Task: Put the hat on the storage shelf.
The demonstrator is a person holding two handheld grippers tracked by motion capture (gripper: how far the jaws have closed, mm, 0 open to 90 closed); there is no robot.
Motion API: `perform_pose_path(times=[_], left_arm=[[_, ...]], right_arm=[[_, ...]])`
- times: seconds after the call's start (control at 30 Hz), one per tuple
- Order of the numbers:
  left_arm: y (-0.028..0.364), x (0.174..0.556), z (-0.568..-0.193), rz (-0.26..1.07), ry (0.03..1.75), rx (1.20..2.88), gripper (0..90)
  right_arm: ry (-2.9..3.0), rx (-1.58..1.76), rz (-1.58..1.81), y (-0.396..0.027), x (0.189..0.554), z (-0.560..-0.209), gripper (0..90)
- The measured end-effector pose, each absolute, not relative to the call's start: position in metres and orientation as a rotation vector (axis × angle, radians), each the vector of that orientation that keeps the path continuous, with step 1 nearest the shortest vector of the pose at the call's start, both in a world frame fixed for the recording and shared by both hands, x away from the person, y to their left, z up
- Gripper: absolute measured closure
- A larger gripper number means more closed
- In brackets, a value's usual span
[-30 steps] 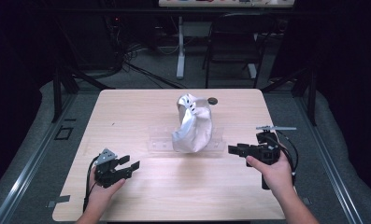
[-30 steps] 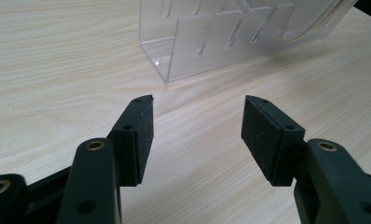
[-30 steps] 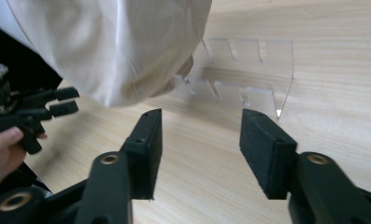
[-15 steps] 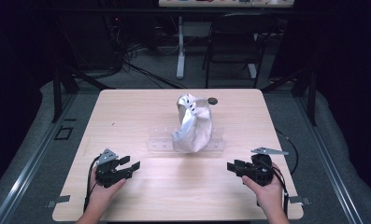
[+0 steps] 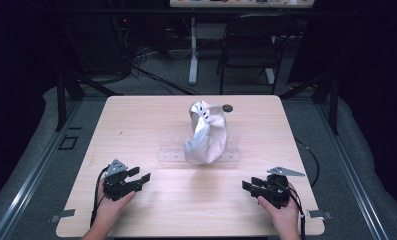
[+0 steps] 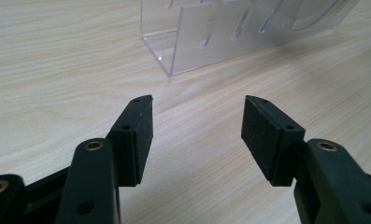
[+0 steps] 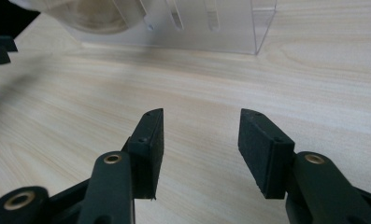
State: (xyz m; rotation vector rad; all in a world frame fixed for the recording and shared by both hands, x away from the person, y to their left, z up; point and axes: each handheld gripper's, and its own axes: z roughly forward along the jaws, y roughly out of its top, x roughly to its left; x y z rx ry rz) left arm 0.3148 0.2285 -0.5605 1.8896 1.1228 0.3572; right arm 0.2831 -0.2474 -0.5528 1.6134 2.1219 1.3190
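On the pale wooden tabletop (image 5: 136,125), a limp silver-grey cloth bag (image 5: 206,137), probably light and soft, slumps over a clear acrylic rack (image 5: 171,154), best pinched at a fold, while each hand-held gripper, left (image 5: 138,179) and right (image 5: 251,185), rests apart, empty.

The table (image 5: 151,125) is pale wood with a fine straight grain and a smooth, matt finish that takes only a soft sheen. At the centre of the high view stands a rack (image 6: 248,32) of clear, glossy plastic, see-through with bright edges. On it sits a crumpled bag (image 5: 206,135) of silvery white material, wrinkled and slightly shiny, like thin plastic or foil. The left gripper (image 6: 197,123) and the right gripper (image 7: 199,135) are matt black plastic, their pads (image 6: 262,135) faced with a dull, finely grainy, rubber-like layer, with small brass-coloured metal rings at the joints. The floor (image 5: 31,165) around the table looks like grey matt carpet.
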Motion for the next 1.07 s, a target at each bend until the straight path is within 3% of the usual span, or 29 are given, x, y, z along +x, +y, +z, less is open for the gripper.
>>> perform_pose_path(times=[0.4,1.07], left_arm=[[0.227,0.316,-0.562,0.378,1.111,1.923,43.5],[0.203,0.315,-0.562,0.389,1.038,1.952,42.2]], right_arm=[[2.146,1.583,1.369,-0.246,0.276,-0.566,62.2],[2.049,1.549,1.267,-0.249,0.276,-0.574,45.9]])
